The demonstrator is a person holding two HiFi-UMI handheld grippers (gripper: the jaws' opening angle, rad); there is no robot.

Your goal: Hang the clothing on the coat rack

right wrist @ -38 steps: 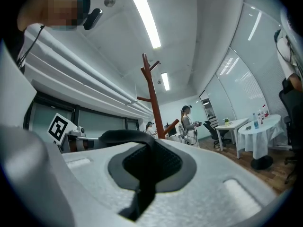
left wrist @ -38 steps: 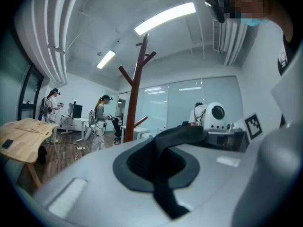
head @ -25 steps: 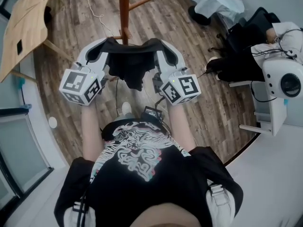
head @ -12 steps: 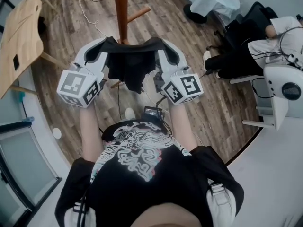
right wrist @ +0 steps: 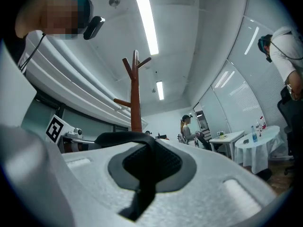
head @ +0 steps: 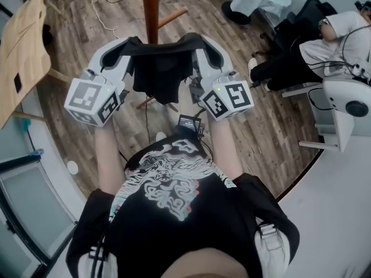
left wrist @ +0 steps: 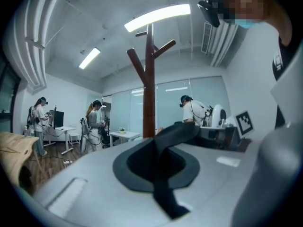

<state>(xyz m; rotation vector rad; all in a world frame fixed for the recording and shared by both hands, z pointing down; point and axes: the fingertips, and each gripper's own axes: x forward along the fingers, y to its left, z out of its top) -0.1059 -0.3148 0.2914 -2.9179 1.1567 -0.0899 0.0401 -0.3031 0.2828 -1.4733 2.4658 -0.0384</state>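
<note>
Garment: You are holding a black, soft fabric garment (head: pixel 157 74) spread between both grippers, in the upper middle of the head view. Its top edge is running as a band from one gripper to the other, and the rest is drooping in loose folds below.
Left gripper: The left gripper (head: pixel 128 44) is pinching a thin strip of the black cloth, its jaws pressed together on it at the left end of the band.
Right gripper: The right gripper (head: pixel 196 40) is doing the same at the right end, jaws all but together, with only a narrow fold of cloth between them.
Coat rack: The reddish-brown wooden coat rack (head: pixel 152 7) with angled branch pegs is standing just beyond the garment at the top centre of the head view. In both gripper views its pole is rising straight ahead, with the pegs high in the frame. Whether the cloth is touching the pole cannot be told.
Handling: You are probably dealing with something light and limp. It is likely to sag, swing and drape over whatever it meets, and it is not fragile.
Where to hold: The two ends of the top band look like the right places, since they are keeping the opening spread for a peg.
Risk: Each pinch is taking little cloth, so a snag on a branch could pull an end free.
</note>
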